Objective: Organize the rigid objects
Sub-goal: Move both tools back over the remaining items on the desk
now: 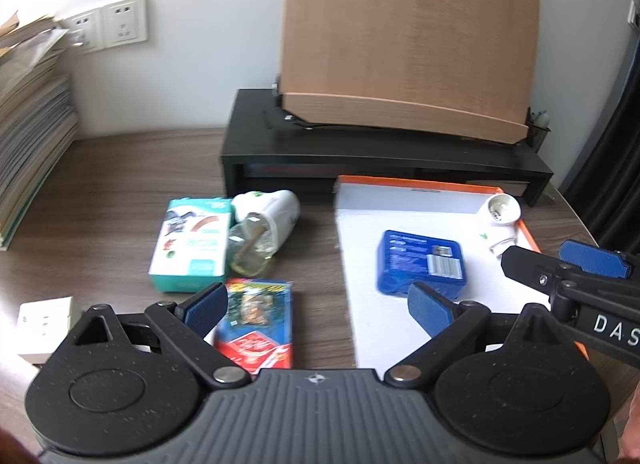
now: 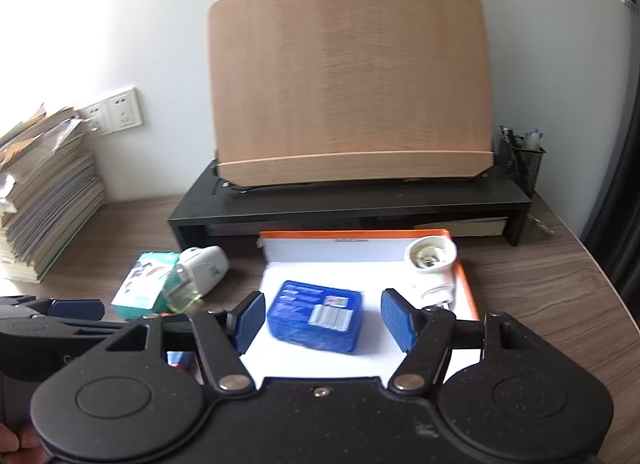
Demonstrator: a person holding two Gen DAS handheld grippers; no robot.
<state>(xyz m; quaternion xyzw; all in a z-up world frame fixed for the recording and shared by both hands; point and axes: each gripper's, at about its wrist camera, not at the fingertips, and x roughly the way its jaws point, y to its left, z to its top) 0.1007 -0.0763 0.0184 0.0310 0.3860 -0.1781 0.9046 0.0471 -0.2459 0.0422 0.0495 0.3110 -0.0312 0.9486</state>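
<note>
Desk background, non-task items.
Wood-grain desk (image 2: 540, 264). Black riser (image 2: 348, 204) at back by white wall (image 2: 120, 24); tan wooden board (image 2: 348, 80) leans upright on it. Mesh pen cup (image 2: 522, 162) at riser's right end. Paper stack (image 1: 28, 120) at left edge, tall, ragged on top. Wall sockets (image 1: 108, 24) just beside stack's top. Dark curtain (image 1: 612, 136) far right.

Wooden desk (image 1: 120, 184) — orange-rimmed tray (image 1: 420, 184), black riser (image 1: 360, 152), paper stack (image 1: 32, 124), teal box (image 1: 192, 244), red-blue packet (image 1: 256, 324)
</note>
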